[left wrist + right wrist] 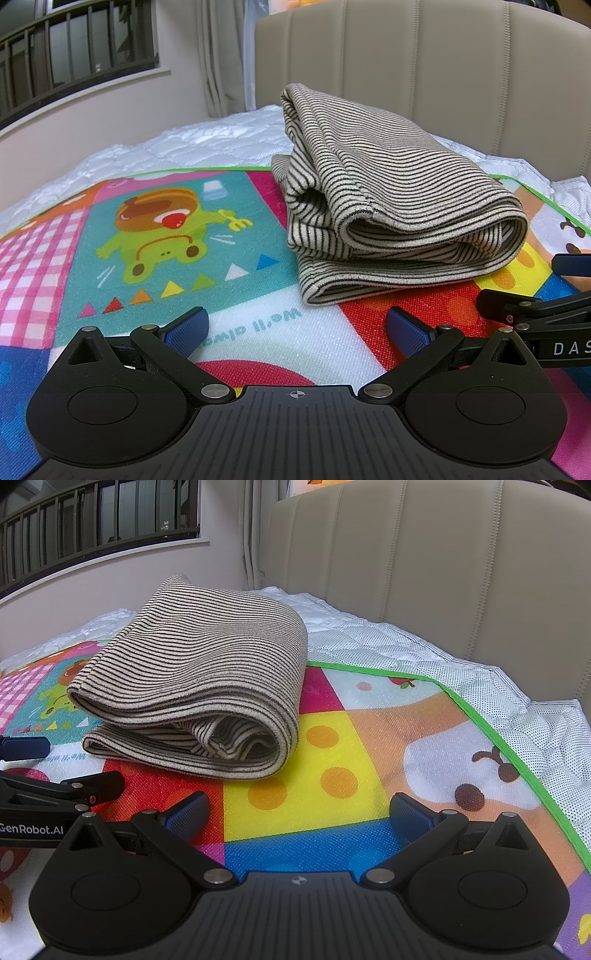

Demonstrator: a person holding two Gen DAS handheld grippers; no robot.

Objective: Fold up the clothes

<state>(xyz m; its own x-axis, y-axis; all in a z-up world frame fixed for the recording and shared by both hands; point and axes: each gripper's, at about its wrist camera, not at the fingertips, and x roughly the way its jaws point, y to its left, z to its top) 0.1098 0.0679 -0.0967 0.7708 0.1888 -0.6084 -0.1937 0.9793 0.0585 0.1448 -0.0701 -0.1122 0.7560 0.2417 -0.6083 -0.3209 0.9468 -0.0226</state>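
A beige garment with thin dark stripes [388, 206] lies folded into a thick bundle on the colourful play mat [155, 236]; it also shows in the right wrist view [199, 679]. My left gripper [295, 328] is open and empty, low over the mat, just in front of the bundle. My right gripper [299, 808] is open and empty, in front of the bundle's right end. Each gripper's blue-padded fingers show at the edge of the other's view: the right one [535, 295] and the left one [55, 771].
The mat [332, 738] with a green border lies on a white quilted mattress [406, 642]. A beige padded headboard [443, 74] stands behind. A wall with a barred window [74, 48] and a curtain [218, 55] are at the back left.
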